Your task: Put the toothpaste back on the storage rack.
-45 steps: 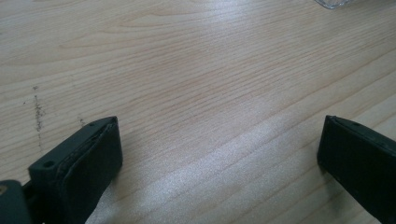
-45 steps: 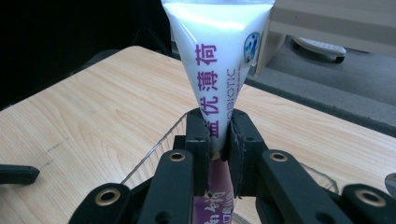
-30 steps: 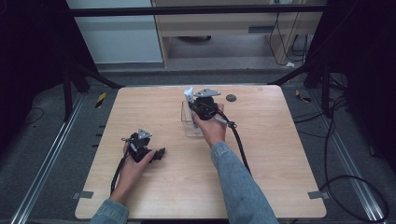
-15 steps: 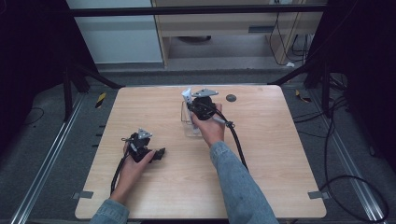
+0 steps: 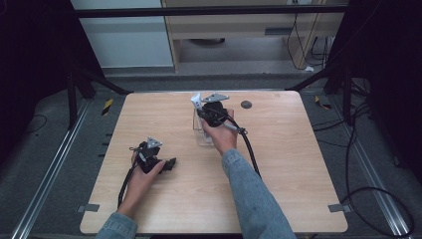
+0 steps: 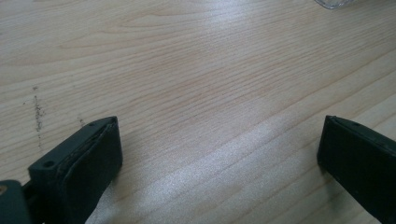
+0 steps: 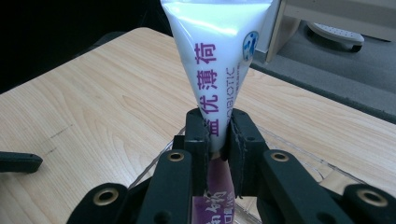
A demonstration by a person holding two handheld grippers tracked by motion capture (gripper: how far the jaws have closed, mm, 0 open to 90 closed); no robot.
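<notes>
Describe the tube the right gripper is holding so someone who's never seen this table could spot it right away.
Start at the wooden table and go to its far middle, where a clear plastic container stands. Just above it the right gripper has its jaws shut on a white tube. It is the one white thing there, printed with purple characters and flaring to a flat end.

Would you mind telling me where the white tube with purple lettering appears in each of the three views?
High view: the white tube sticks up at table centre-top, held by the right hand-held gripper above a clear container.
Left gripper view: no tube here, just a corner of the container at top right.
Right gripper view: tube centre, clamped between the jaws.
Shared landmark: the clear container.
</notes>
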